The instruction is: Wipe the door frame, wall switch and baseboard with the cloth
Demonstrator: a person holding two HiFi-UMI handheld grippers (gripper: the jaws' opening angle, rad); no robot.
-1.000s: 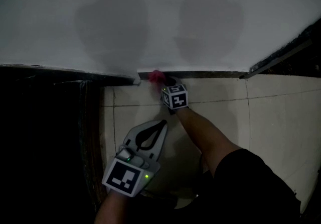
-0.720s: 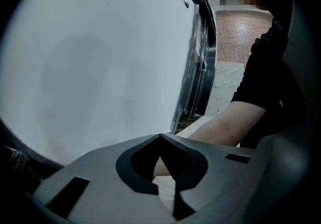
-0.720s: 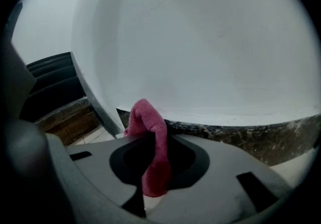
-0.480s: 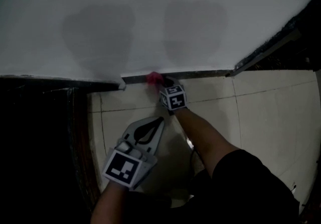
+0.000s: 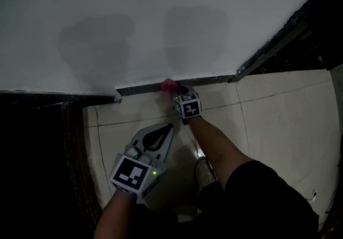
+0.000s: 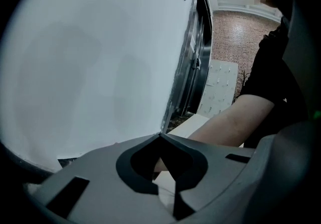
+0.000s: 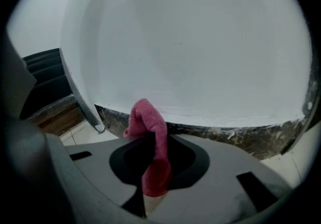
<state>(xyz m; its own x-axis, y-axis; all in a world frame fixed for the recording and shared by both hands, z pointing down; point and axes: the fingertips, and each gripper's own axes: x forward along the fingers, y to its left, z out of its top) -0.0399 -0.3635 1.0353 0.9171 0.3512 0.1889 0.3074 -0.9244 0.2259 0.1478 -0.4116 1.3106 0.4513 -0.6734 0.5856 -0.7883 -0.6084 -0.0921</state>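
A pink cloth (image 5: 169, 86) (image 7: 150, 137) is pinched in my right gripper (image 5: 179, 91) (image 7: 153, 135), whose jaws are shut on it. The cloth's bunched top sticks out past the jaw tips and sits against the dark marbled baseboard (image 5: 203, 80) (image 7: 235, 135) at the foot of the white wall (image 5: 161, 13). My left gripper (image 5: 163, 132) (image 6: 161, 137) hangs lower over the tiled floor, jaws shut with nothing between them, pointing toward the wall. The door frame's corner (image 5: 117, 96) lies left of the cloth. No wall switch is in view.
Pale floor tiles (image 5: 273, 109) spread to the right. A dark doorway (image 5: 43, 152) fills the lower left. Another dark baseboard run (image 5: 268, 47) angles up at the right. My right forearm (image 5: 214, 144) crosses the floor, and a shoe (image 5: 203, 173) shows below it.
The view has shifted, so the baseboard and door frame corner sit further left. The right gripper with the cloth stays on the baseboard, now a little further right of the frame corner. The left gripper holds roughly still.
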